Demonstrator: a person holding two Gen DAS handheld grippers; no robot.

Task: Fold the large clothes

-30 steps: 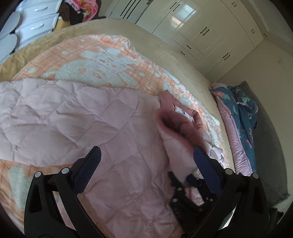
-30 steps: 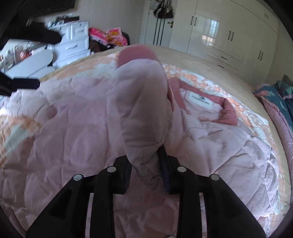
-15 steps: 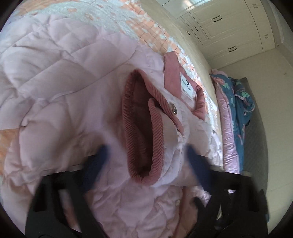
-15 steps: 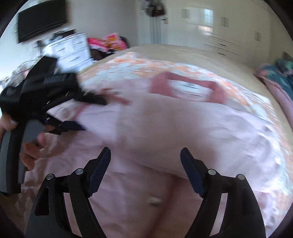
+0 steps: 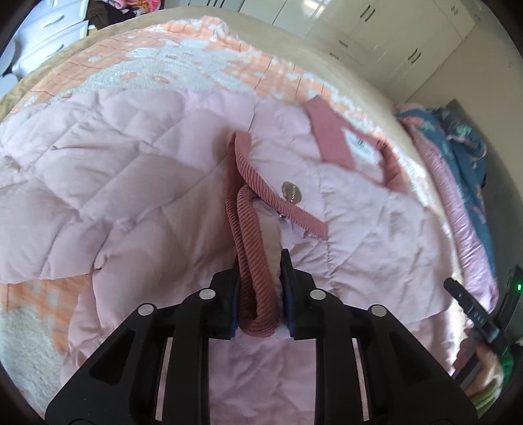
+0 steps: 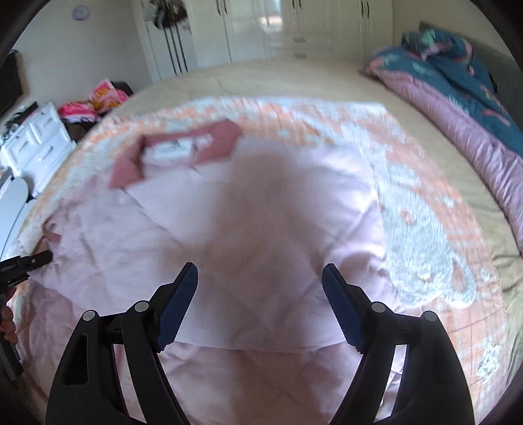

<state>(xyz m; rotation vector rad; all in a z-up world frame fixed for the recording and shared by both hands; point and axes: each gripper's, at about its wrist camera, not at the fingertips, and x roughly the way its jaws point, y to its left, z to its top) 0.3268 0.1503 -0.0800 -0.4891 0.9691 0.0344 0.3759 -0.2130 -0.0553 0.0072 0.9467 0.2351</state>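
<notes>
1. Between the fingers of the left gripper (image 5: 260, 287): the ribbed dusty-pink cuff (image 5: 250, 258) of a pale pink quilted jacket (image 5: 137, 183), pinched tight with some pale lining beside it. Jaws closed on that cuff.
2. Ahead of the left gripper the cuff loops up and forward; a round metal snap (image 5: 292, 192) sits on the ribbed band just right of the loop.
3. Further ahead and to the right: the jacket's dusty-pink collar (image 5: 330, 137) with a white label (image 5: 361, 147) inside it (print too blurred to read).
4. Under the jacket lies an orange-and-white patterned blanket (image 5: 183, 62), spread on a beige bed (image 5: 346, 75).
5. Far right of the left gripper, a rolled pink-and-teal floral duvet (image 5: 457, 153) lies along the bed's edge.
6. Right gripper (image 6: 260, 307): blue-padded fingers spread wide, holding nothing, hovering above the jacket's folded body (image 6: 278, 229). View is motion-blurred.
7. Ahead and left of the right gripper, the collar and label show again; the blanket extends to its right.
8. At the far left edge of the right wrist view, the tip of the left gripper touches the jacket's edge.
9. Background beyond the bed: white wardrobes (image 6: 294, 26), a white drawer chest (image 6: 36, 140) on the left.
</notes>
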